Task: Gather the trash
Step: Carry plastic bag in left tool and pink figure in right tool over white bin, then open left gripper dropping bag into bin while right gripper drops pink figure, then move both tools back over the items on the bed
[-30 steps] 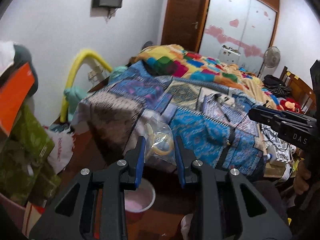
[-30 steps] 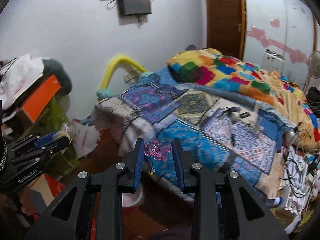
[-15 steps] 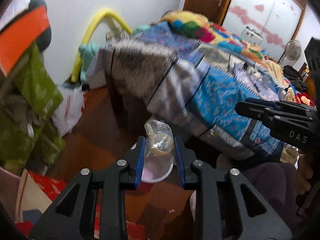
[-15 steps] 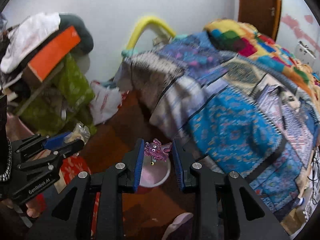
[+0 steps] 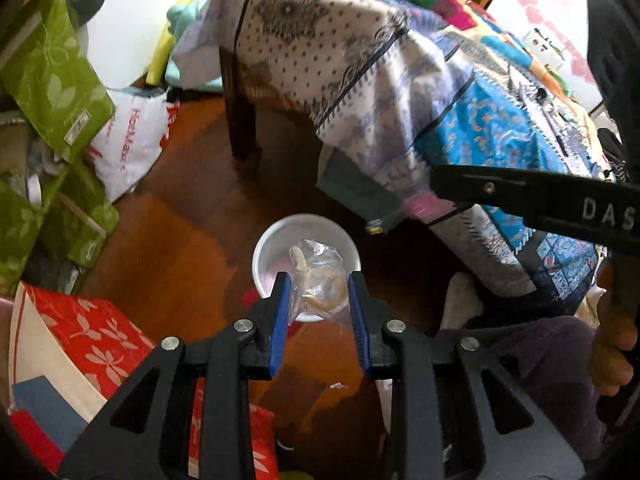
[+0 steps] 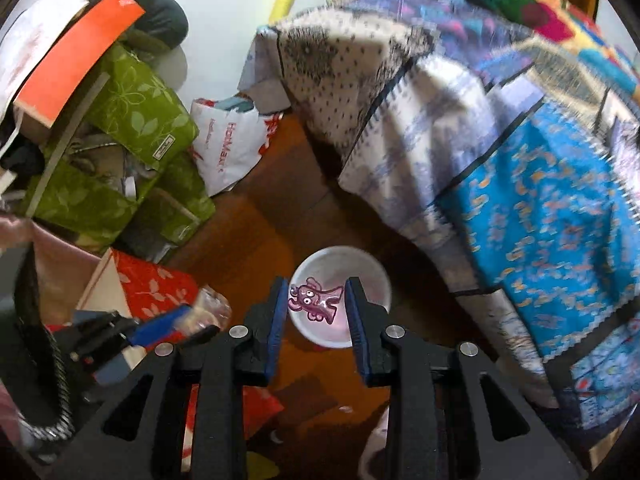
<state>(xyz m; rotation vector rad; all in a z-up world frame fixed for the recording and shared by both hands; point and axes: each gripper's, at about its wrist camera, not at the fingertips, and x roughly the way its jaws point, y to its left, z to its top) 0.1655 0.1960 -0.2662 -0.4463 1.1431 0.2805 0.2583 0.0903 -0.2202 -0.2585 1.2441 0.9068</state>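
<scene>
Holding: left gripper (image 5: 319, 296) clamps a clear plastic bag (image 5: 320, 280) with a yellowish curled item inside, right above the white bin (image 5: 264, 248).
Right gripper (image 6: 316, 304): jaws are opening; the purple rubbery figure (image 6: 314, 304) sits between the pads, seemingly touching only the left one, over the bin.
Bin: on the wooden floor (image 5: 188, 216), beside the quilt-draped bed (image 5: 360, 80).
</scene>
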